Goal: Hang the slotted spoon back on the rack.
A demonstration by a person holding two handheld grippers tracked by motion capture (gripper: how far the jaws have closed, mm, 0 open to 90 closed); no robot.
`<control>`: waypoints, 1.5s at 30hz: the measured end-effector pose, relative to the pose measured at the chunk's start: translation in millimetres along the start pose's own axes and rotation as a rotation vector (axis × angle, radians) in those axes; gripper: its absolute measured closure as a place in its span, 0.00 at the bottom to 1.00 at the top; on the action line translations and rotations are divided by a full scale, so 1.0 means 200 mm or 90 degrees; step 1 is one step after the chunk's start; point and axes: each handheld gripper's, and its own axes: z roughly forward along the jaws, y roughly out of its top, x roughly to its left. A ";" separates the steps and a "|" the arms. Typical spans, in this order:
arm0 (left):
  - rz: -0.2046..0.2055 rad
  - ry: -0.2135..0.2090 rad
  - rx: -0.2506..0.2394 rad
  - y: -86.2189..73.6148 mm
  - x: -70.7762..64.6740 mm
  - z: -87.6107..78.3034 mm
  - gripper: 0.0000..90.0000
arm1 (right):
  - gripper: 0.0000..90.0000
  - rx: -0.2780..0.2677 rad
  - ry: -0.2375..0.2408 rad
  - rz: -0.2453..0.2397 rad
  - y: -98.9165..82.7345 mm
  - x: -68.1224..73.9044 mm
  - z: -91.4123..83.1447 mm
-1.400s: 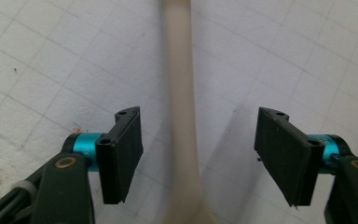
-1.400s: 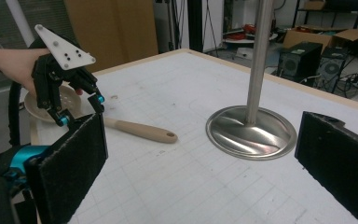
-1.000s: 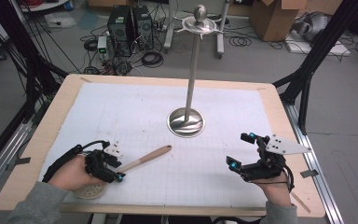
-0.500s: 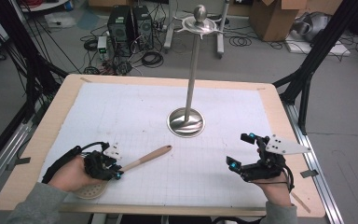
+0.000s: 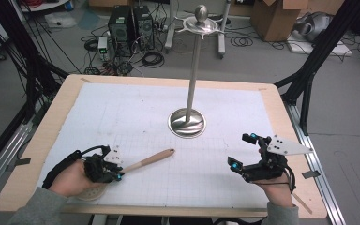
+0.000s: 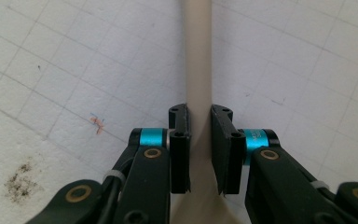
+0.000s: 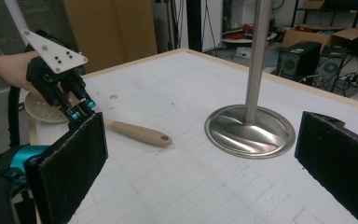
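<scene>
Left gripper view: left gripper jaws have just been closing, now clamped on wooden handle of skimmer spoon, handle running straight ahead between them, flat on tabletop. Low grip likely readies lift toward metal stand. Right gripper jaws wide apart, nothing between, waiting.

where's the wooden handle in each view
High view: the handle lies lower left of centre, running from the left tongs toward the stand base.
Left gripper view: it runs up the middle, the pads closed on it.
Right gripper view: left of centre, by the left tongs.
Shared landmark: the white grid mat.
</scene>
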 end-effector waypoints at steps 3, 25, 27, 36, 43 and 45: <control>-0.012 -0.002 -0.014 -0.01 0.01 -0.01 0.87 | 0.01 0.001 0.001 0.002 0.00 0.00 0.00; -0.083 -0.011 -0.161 0.07 0.12 -0.23 0.87 | 0.01 -0.006 0.000 0.001 0.00 -0.01 0.00; -0.087 -0.009 -0.172 0.08 0.13 -0.25 0.87 | 0.01 -0.007 0.001 0.001 0.00 -0.01 -0.01; -0.098 -0.011 -0.214 0.16 0.18 -0.34 0.87 | 0.01 -0.009 0.002 0.006 0.00 -0.02 -0.01; -0.093 -0.004 -0.227 0.22 0.21 -0.38 0.87 | 0.01 -0.012 0.003 0.010 0.00 -0.02 -0.02; -0.093 -0.004 -0.232 0.23 0.21 -0.39 0.87 | 0.01 -0.012 0.003 0.012 -0.01 -0.02 -0.02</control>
